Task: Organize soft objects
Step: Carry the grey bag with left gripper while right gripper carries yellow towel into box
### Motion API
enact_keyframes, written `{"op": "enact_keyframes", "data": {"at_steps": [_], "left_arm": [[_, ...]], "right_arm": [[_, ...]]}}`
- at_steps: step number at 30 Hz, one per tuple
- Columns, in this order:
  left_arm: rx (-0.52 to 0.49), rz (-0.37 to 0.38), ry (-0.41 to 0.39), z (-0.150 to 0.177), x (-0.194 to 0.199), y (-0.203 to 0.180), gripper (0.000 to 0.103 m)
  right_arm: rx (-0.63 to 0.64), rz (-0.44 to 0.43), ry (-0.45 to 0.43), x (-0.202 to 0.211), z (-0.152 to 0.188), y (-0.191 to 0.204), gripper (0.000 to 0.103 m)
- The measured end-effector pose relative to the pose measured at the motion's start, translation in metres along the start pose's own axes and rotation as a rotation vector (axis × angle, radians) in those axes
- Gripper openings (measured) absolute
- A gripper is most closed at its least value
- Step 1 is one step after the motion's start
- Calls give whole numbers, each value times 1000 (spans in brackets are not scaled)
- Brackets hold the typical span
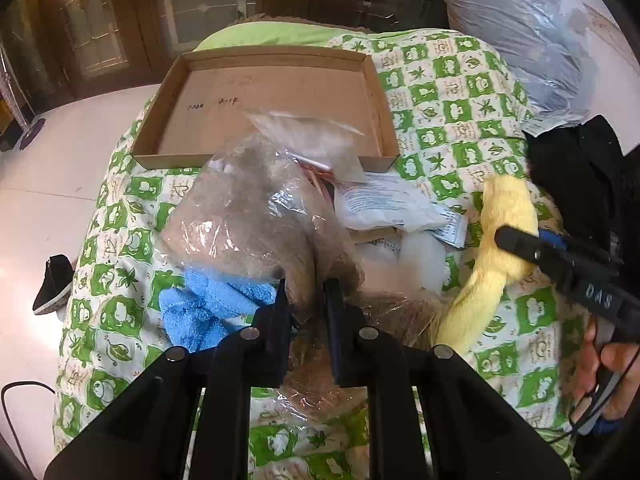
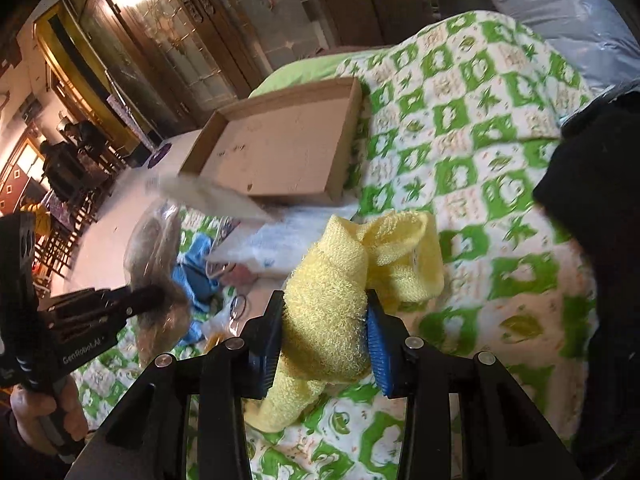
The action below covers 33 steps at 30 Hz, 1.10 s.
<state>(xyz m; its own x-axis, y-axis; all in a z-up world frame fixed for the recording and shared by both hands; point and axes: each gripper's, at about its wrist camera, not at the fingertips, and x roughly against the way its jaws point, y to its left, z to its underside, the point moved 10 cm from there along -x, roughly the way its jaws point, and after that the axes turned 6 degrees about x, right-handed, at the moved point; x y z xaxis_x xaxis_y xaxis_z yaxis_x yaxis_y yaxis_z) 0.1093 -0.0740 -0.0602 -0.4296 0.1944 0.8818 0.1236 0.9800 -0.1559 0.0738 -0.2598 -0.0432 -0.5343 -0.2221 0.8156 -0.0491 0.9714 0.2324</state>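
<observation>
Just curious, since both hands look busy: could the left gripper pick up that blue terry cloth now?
Probably not yet. The left gripper is shut on a clear plastic bag of brownish fluff, which hangs over the blue terry cloth. It would need to drop the bag first.

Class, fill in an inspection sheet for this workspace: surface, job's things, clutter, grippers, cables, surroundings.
Surface: green-and-white quilt over a bed.
Job's things: empty cardboard tray; yellow towel; clear bag of brown fibre; blue towel.
Clutter: white packets; black garment.
Grippers: left gripper shut on the bag; right gripper shut on the yellow towel.
Cables: black cable on the floor.
Surroundings: wooden cabinets; black shoe.
</observation>
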Motion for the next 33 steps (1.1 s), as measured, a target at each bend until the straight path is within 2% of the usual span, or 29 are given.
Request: {"op": "enact_keyframes", "data": {"at_steps": [7, 13, 26, 33], "left_arm": [[-37, 14, -7, 2, 24, 2, 13], [-37, 3, -16, -8, 37, 14, 13], [-14, -40, -25, -74, 10, 46, 13], [8, -67, -42, -120, -12, 67, 13]], "right_arm": [[28, -3, -39, 19, -22, 3, 37], [51, -3, -85, 31, -63, 8, 37], [116, 60, -162, 17, -181, 28, 37], [119, 80, -222, 6, -227, 31, 37]]}}
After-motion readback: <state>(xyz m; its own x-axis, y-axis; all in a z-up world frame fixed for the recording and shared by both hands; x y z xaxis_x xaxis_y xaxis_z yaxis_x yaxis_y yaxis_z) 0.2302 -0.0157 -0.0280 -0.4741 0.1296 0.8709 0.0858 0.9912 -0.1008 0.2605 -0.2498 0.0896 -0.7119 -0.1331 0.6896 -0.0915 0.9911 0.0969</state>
